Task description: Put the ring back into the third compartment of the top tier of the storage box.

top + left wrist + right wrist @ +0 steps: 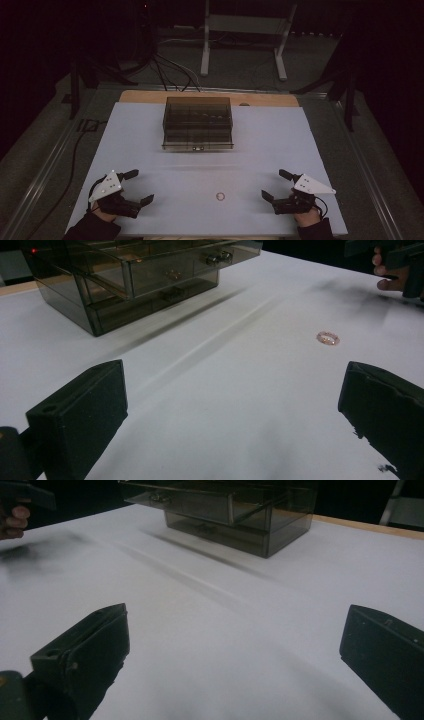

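Lower left of the high view: left gripper (138,187), jaws wide, holding nothing. Lower centre: small pinkish ring (220,196) flat on the white table (280,135), smoky drawer box (198,123) above it. Lower right: right gripper (276,185), also wide and empty; the thin ring could likely skid or flip if a jaw pinches off-centre.

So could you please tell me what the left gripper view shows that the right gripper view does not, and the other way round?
The left gripper view alone shows the small pinkish ring lying on the white table, and the drawer unit's handle side with a metal knob. The right gripper view alone shows the wooden table edge and a white stand leg behind it. Both share the smoky transparent drawer unit, its top drawer pulled partly out, the white surface, a pair of wide-open black jaws, and the opposite hand in a top corner.
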`<state>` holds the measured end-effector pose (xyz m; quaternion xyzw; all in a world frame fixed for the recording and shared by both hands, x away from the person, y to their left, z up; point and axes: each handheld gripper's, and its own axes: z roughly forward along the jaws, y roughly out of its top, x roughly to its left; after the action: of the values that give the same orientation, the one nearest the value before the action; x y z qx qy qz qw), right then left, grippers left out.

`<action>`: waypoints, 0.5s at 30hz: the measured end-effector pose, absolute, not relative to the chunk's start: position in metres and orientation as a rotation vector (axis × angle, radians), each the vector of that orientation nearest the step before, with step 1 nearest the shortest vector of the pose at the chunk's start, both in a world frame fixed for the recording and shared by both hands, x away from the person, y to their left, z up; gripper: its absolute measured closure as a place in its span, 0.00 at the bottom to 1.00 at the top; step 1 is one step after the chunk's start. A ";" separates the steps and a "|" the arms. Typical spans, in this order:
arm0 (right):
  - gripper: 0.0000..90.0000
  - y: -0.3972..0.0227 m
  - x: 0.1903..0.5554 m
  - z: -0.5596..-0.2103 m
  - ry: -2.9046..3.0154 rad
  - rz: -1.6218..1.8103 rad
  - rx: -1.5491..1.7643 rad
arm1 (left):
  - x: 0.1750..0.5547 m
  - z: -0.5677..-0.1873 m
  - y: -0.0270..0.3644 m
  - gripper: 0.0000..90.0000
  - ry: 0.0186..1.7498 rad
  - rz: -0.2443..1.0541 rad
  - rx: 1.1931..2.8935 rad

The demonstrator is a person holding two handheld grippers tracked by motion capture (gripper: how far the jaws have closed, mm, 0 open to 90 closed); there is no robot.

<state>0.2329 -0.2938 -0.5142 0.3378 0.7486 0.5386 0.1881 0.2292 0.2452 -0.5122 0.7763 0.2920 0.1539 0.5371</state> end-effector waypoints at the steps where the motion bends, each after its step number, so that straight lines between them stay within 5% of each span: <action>1: 0.00 -0.294 0.233 -0.514 2.106 1.517 0.953 | 0.229 -0.512 0.245 0.01 0.696 0.364 1.849; 15: 0.00 -0.292 0.232 -0.510 2.113 1.492 0.990 | 0.227 -0.511 0.245 0.01 0.700 0.372 1.836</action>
<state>0.2319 -0.2922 -0.5100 0.3513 0.7498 0.5294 0.1850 0.2269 0.2448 -0.5115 0.7725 0.2944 0.1565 0.5404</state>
